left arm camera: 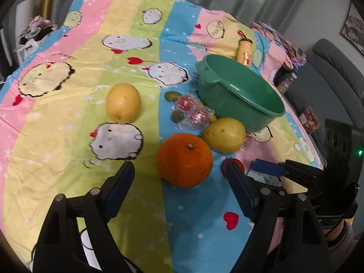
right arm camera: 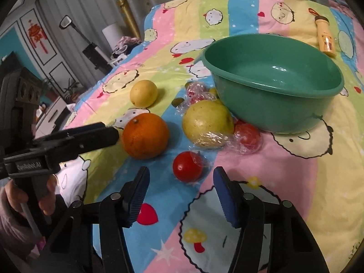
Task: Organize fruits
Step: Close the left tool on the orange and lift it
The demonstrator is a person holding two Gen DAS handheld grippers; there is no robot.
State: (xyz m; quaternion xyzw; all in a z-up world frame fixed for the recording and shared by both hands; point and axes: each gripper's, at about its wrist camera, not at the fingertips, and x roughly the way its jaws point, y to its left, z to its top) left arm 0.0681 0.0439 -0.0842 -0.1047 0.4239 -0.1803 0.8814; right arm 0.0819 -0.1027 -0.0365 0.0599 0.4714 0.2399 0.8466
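Observation:
An orange (left arm camera: 184, 160) lies on the striped cartoon cloth, just ahead of my open left gripper (left arm camera: 179, 170); it also shows in the right wrist view (right arm camera: 145, 135). A yellow-green pear-like fruit (left arm camera: 224, 135) (right arm camera: 207, 124) lies beside it, against the empty green bowl (left arm camera: 241, 95) (right arm camera: 275, 84). A lemon (left arm camera: 123, 102) (right arm camera: 143, 93) lies apart to the left. A red tomato (right arm camera: 187, 166) sits just ahead of my open right gripper (right arm camera: 180, 175). Wrapped red fruits (left arm camera: 193, 110) and small green ones (left arm camera: 177, 115) lie near the bowl.
A yellow bottle (left arm camera: 245, 52) (right arm camera: 325, 38) lies behind the bowl. The left gripper's body (right arm camera: 68, 143) reaches in from the left in the right wrist view. A grey sofa (left arm camera: 336, 72) stands past the table's right edge. Curtains hang behind.

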